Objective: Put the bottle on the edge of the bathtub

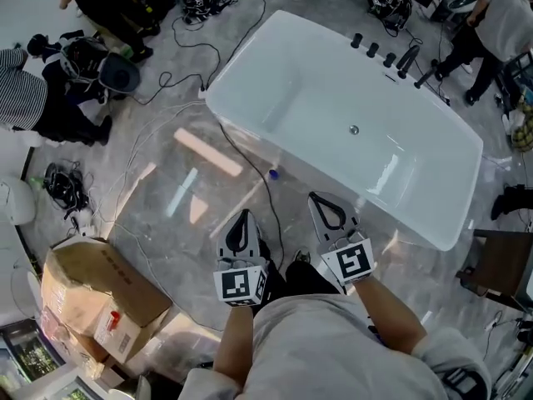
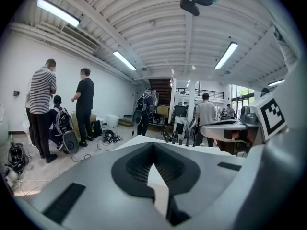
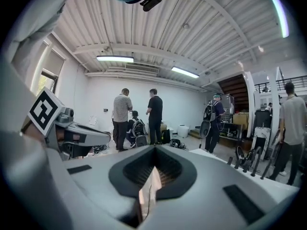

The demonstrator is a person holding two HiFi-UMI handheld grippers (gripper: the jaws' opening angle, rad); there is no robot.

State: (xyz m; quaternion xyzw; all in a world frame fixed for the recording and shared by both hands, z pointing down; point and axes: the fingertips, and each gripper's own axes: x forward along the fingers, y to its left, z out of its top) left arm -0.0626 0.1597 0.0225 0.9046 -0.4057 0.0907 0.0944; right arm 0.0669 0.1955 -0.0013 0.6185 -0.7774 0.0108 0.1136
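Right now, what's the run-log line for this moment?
stage: before pickup | left gripper: shut, empty | right gripper: shut, empty | bathtub: near edge bare | small blue item: on floor beside bathtub

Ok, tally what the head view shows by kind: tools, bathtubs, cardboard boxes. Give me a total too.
Tools: 2, the left tool and the right tool, both shut with nothing in them
Bathtub: 1
Cardboard box: 1
Total: 4
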